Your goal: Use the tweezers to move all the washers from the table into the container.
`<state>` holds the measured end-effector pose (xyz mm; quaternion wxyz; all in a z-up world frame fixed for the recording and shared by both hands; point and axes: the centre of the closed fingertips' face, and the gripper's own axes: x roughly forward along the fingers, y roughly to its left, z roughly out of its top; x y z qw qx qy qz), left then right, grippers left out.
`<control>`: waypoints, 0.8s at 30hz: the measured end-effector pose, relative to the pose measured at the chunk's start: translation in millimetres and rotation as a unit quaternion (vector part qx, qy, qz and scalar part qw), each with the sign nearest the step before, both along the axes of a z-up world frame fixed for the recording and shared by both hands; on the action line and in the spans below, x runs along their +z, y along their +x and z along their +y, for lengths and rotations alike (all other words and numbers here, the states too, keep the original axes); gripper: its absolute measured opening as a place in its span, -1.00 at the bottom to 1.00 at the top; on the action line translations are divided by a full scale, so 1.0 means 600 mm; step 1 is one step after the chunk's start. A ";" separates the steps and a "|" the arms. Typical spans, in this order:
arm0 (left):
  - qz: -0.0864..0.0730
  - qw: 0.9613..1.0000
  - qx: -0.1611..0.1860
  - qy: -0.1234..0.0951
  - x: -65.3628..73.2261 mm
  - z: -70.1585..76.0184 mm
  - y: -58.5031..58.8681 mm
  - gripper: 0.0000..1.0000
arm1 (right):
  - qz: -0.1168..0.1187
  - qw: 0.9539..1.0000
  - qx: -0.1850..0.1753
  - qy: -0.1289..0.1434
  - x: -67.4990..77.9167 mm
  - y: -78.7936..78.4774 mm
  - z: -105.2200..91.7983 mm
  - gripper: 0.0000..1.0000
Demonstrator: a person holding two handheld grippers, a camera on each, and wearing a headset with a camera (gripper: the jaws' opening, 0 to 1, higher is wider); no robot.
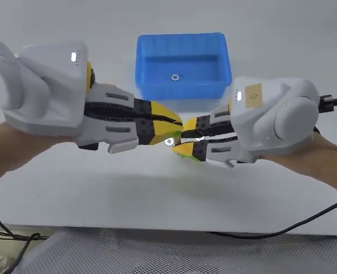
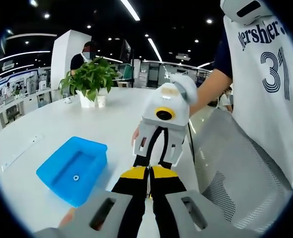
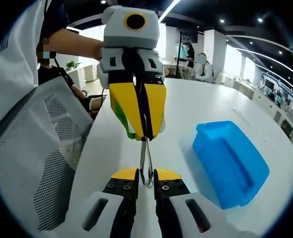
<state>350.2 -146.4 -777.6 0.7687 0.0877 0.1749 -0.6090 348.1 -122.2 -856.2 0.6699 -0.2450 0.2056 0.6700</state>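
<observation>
The left gripper (image 1: 177, 123) is clamped on the tweezers (image 3: 145, 161). The right gripper's (image 3: 146, 174) jaws appear pressed on the tweezer tips (washer (image 1: 169, 141) there). A second washer (image 1: 174, 76) lies in the container (image 1: 182, 91).

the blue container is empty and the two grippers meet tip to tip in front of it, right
Not empty: the head view shows one washer lying in the blue container. The left gripper and right gripper do meet tip to tip in front of it.
</observation>
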 end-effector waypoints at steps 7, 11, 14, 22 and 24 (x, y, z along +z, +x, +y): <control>0.002 1.000 0.000 0.003 -0.001 0.002 -0.002 -0.89 | 0.013 1.000 -0.007 0.019 0.004 0.001 0.007 -0.75; 0.002 1.000 -0.002 0.004 -0.001 0.003 -0.001 -0.90 | 0.013 1.000 0.000 0.015 0.000 0.000 0.007 -0.76; 0.003 1.000 -0.004 0.005 -0.001 0.002 -0.002 -0.89 | 0.017 1.000 0.000 0.016 -0.001 -0.001 0.007 -0.77; 0.013 1.000 -0.015 0.008 -0.001 0.000 -0.012 -0.89 | 0.004 1.000 0.008 0.015 0.000 -0.008 0.008 -0.79; 0.009 1.000 -0.017 0.010 0.001 0.000 -0.014 -0.89 | -0.004 1.000 0.011 0.014 0.002 -0.013 0.008 -0.80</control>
